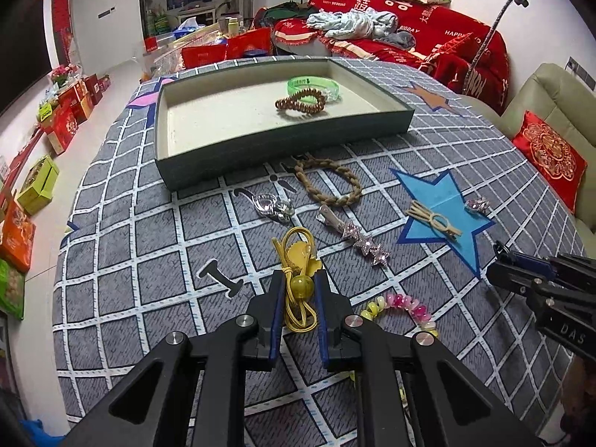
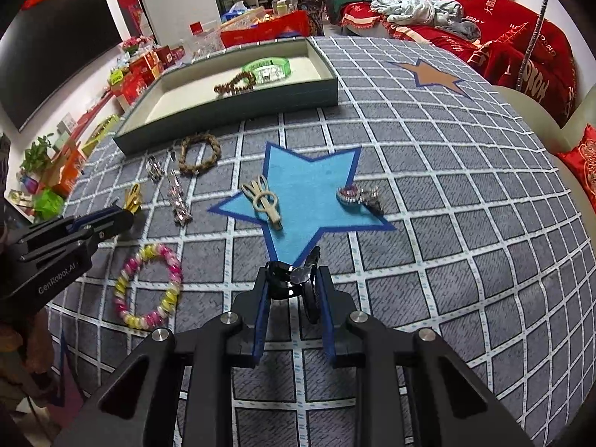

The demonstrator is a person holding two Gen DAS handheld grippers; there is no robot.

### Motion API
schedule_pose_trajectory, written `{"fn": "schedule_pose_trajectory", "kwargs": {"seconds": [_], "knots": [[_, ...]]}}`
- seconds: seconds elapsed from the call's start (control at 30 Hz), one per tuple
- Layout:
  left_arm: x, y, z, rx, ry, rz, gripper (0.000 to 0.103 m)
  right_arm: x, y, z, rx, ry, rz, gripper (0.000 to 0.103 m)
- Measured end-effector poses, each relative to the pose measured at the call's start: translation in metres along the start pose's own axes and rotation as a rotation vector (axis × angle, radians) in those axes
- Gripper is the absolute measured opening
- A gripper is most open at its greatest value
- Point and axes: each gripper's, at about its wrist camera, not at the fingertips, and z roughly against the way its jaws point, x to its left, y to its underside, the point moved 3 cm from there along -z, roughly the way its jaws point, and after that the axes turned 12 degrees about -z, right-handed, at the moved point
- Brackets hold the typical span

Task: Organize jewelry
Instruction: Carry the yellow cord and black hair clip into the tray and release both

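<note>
left gripper [image 1: 298, 287] – fingers pinched on a yellow cord charm with bead [image 1: 300, 283] | right gripper [image 2: 292, 283] – fingers closed on a black wristwatch [image 2: 298, 279] | pink-yellow spiral hair tie [image 2: 149, 287] between them on the surface | beyond, braided bracelet [image 1: 327, 182] just before the tray [image 1: 260, 149] holding wooden bead bracelet [image 1: 300, 100] and green bangle [image 1: 314, 85]

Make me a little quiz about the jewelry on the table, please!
1. True or false: the tray holds two bracelets.
2. Which gripper holds the yellow cord: A left, B right?
3. Fill in: the beige clip lies on a blue ____.

Key: 1 true: the green bangle and bead bracelet. 2 A: the left gripper; the right gripper holds a black watch. 3 star.
</note>
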Motion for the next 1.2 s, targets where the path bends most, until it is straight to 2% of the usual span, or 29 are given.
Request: {"fn": "schedule_pose_trajectory", "kwargs": {"seconds": [0.3,0.6,0.93,1.2], "knots": [[0.015,-0.021,0.020,-0.057,0.015,0.032,0.032,0.005,-0.028,0.011,-0.020,-0.059,-0.030,0.026],[0.042,-0.053,0.024,-0.100,0.009,0.060,0.032,0.027,-0.077,0.011,-0.044,-0.107,0.004,0.026],[0.081,-0.103,-0.005,-0.111,-0.045,0.078,0.032,0.063,-0.143,-0.027,-0.024,-0.167,0.020,0.026],[0.105,-0.134,-0.045,-0.062,-0.065,0.085,0.032,0.069,-0.182,-0.077,0.014,-0.122,0.035,0.026]]}}
